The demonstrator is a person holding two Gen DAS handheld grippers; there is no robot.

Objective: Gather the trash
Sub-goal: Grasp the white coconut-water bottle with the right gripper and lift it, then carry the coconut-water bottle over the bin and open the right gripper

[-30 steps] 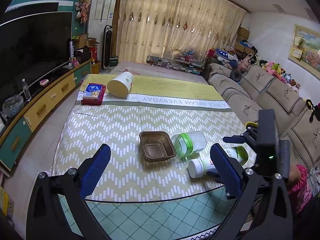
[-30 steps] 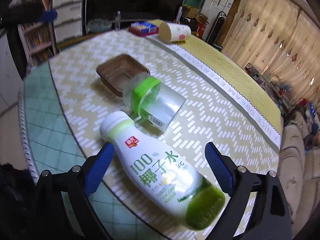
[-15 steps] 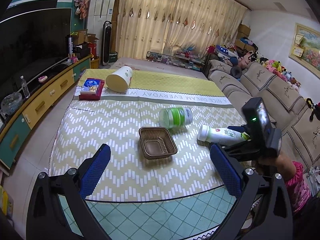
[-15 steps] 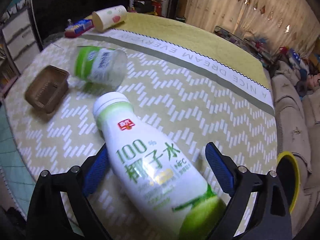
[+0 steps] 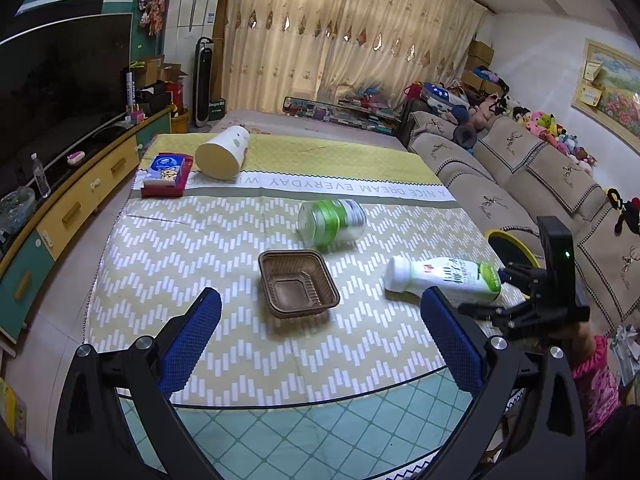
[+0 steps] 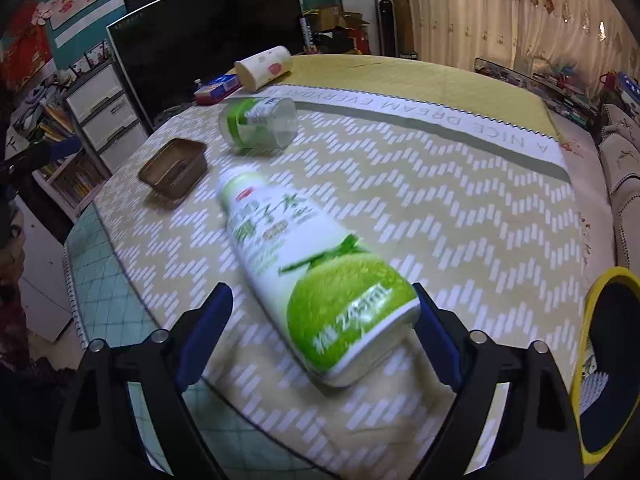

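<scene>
My left gripper had black angular arms, silver round screws and blue textured pads. My right gripper matched it, its black camera block showing a small green light. I wore a pink patterned sleeve.

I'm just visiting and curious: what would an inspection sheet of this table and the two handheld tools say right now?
Surface: table under a zigzag-patterned cloth.
Job's things: coconut-water bottle, clear jar with a green band and brown plastic tray, the bottle and jar lying on their sides.
Clutter: tipped paper cup, tissue pack.
Grippers: left gripper open, empty; right gripper jaws closing around the bottle's base.
Cables: nothing seen.
Surroundings: sofa, television, yellow-rimmed bin.
</scene>
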